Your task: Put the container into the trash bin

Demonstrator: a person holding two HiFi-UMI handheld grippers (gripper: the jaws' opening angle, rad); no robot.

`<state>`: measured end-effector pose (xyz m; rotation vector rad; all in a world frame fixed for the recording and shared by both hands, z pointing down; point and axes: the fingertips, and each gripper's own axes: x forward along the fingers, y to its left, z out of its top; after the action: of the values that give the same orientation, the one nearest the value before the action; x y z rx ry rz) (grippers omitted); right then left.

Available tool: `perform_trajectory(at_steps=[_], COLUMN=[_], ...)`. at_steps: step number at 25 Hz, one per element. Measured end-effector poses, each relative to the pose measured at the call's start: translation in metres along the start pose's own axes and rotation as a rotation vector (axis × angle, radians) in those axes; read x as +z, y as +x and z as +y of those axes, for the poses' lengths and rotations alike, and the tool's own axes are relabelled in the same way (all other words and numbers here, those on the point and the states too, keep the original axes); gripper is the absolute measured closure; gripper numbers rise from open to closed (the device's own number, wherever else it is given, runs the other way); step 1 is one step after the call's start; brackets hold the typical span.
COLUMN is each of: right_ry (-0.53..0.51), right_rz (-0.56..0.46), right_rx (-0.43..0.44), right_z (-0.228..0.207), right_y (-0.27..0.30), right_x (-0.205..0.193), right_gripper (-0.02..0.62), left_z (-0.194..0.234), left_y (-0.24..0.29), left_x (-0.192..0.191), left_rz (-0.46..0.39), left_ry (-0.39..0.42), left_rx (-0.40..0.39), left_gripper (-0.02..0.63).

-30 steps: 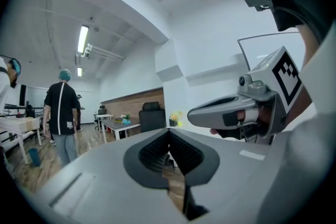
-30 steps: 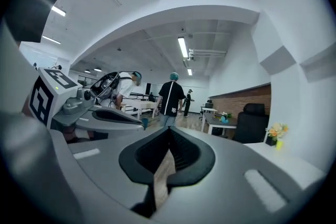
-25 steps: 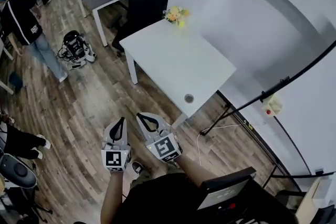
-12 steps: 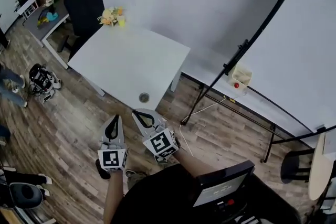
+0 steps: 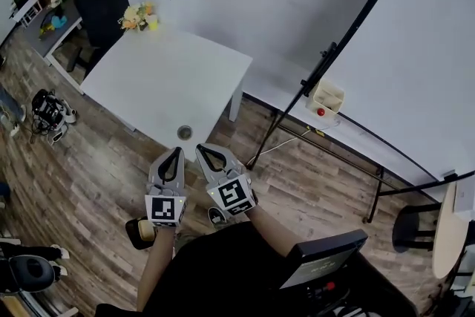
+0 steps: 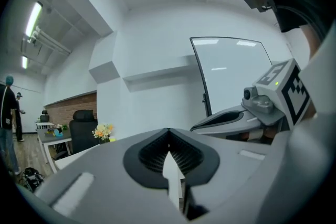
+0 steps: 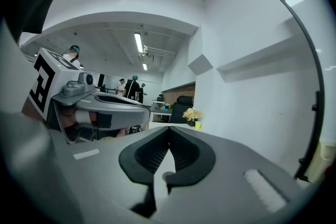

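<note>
A small round grey container (image 5: 184, 132) sits near the front corner of the white table (image 5: 171, 82). My left gripper (image 5: 175, 153) and right gripper (image 5: 203, 150) are held side by side just short of that corner, both pointing at it. In the left gripper view the left gripper (image 6: 168, 130) has its jaws together with nothing between them. The right gripper (image 7: 169, 128) is likewise shut and empty in its own view. No trash bin shows in any view.
Flowers (image 5: 133, 15) and a yellow cup (image 5: 152, 22) stand at the table's far corner, with a black chair (image 5: 100, 0) behind. A black-framed whiteboard (image 5: 356, 18) with a box on it (image 5: 324, 96) stands to the right. A small robot (image 5: 48, 111) lies on the floor at left.
The view has swung right and the table now lies closer, straight ahead of the grippers. Both grippers travelled together, still shut and side by side.
</note>
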<state>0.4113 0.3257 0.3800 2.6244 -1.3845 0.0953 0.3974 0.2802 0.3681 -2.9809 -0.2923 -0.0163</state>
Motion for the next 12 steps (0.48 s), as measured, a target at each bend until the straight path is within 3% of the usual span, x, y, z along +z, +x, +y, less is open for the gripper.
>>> perform_trajectory(at_steps=[12], right_ry=[0.029], right_rz=[-0.029], right_rx=[-0.006], right_z=[-0.013], right_y=[0.007], right_x=[-0.006], right_gripper=[0.584], left_z=[-0.012], left_y=[0.019], left_x=[0.007], left_rz=[-0.003], left_ry=[0.038], left_rx=[-0.033], left_gripper=[0.609])
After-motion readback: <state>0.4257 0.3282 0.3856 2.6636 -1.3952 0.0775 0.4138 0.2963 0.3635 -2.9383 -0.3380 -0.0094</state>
